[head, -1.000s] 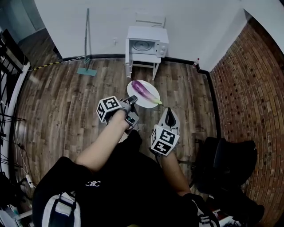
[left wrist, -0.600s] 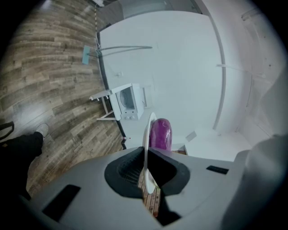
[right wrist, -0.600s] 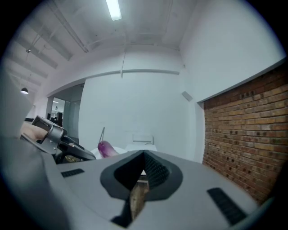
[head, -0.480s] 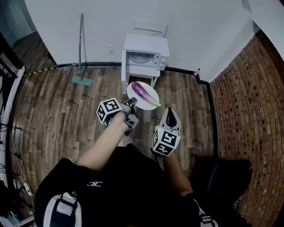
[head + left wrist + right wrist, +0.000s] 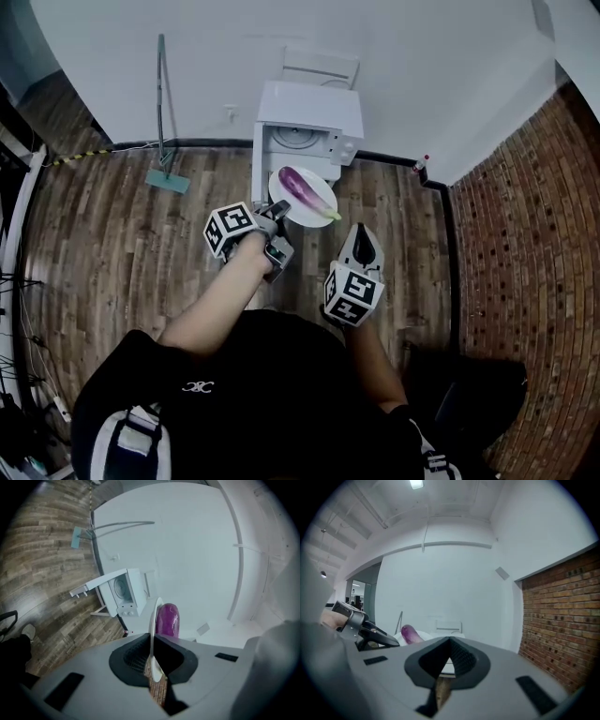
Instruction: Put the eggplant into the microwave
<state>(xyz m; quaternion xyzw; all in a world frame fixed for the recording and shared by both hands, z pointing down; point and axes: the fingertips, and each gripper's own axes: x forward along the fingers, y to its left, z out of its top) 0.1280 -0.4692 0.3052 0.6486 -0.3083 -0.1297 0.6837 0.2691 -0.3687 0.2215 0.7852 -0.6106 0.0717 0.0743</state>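
head view: the left tool [image 5: 278, 210] pinches the plate [image 5: 292, 209] by its rim so the eggplant [image 5: 302, 187] lies flat, ready for the microwave [image 5: 307, 105]. the right tool [image 5: 362, 231] is closed and empty.

Floor [image 5: 112, 234], left of frame: matt, grained wood planks. Brick wall [image 5: 525, 253], right: rough. Rear wall [image 5: 422, 56]: smooth, matt white. Plate [image 5: 300, 214]: glossy white. Eggplant [image 5: 305, 190]: smooth, glossy purple skin. Microwave [image 5: 309, 105]: smooth white casing.

The left forearm [image 5: 217, 305] and right forearm [image 5: 371, 361], both bare, reach forward side by side. The left tongs [image 5: 280, 212] are clamped on the near rim of a plate [image 5: 298, 217]. The right tongs [image 5: 362, 232], just beside them, are empty with jaws together.
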